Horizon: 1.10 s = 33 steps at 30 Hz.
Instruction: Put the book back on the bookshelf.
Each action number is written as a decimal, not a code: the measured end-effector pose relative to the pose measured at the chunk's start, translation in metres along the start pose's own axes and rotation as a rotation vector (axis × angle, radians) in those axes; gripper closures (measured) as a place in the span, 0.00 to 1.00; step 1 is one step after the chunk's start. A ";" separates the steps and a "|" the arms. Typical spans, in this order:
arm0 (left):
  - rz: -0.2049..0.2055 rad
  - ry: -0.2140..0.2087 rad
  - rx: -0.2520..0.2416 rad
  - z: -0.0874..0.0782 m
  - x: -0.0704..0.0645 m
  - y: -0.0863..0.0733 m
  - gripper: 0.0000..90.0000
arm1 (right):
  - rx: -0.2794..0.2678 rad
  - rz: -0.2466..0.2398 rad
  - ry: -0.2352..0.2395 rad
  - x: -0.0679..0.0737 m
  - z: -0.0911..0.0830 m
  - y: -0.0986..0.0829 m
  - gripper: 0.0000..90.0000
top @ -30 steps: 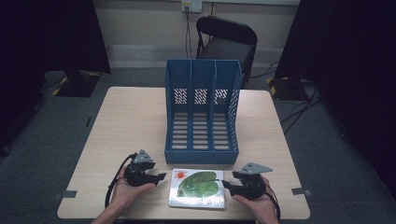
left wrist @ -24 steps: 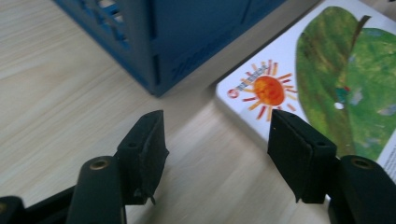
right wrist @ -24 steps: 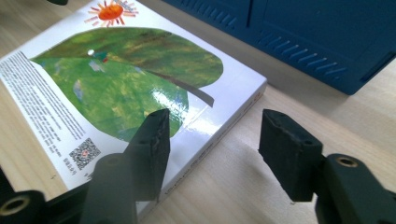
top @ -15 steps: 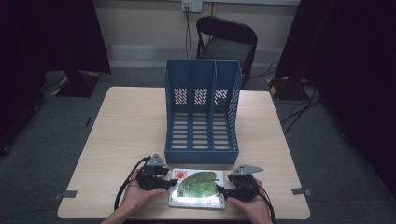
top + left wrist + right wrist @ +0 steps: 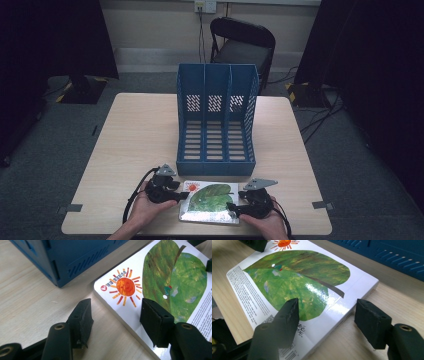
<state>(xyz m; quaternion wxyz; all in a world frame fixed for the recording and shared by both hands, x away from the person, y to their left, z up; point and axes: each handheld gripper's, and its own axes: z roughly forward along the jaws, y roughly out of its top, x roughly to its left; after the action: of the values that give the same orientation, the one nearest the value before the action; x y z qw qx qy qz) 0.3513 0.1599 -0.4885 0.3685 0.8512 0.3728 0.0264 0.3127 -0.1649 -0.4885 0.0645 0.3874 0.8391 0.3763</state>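
Grippers wide: my left gripper [image 5: 184, 195] and right gripper [image 5: 231, 206], both open, straddle the book's [image 5: 212, 199] edges, low centre of frame.

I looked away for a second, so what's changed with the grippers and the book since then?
Both grippers have moved inward: the left gripper and the right gripper now straddle opposite edges of the book, jaws open, nothing gripped yet. The book and the blue file rack stayed put.

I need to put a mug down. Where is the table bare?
Bare patches lie left and right of the blue file rack, out to the table edges. The near edge is crowded: the book lies there with the left gripper and right gripper.
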 end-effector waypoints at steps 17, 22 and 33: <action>-0.016 0.015 0.015 -0.002 0.004 0.001 0.44 | 0.044 0.001 0.038 0.007 0.003 0.002 0.35; -0.027 0.003 0.013 -0.001 0.002 0.002 0.40 | 0.061 0.004 0.076 0.009 0.004 0.002 0.35; -0.064 0.023 0.018 -0.007 -0.001 -0.004 0.44 | 0.073 -0.029 0.110 0.017 0.004 -0.001 0.34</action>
<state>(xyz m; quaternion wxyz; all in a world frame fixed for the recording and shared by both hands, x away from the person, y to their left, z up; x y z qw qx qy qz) 0.3455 0.1651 -0.4859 0.3571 0.8417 0.4044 0.0207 0.3020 -0.1511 -0.4885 0.0096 0.3561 0.8600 0.3653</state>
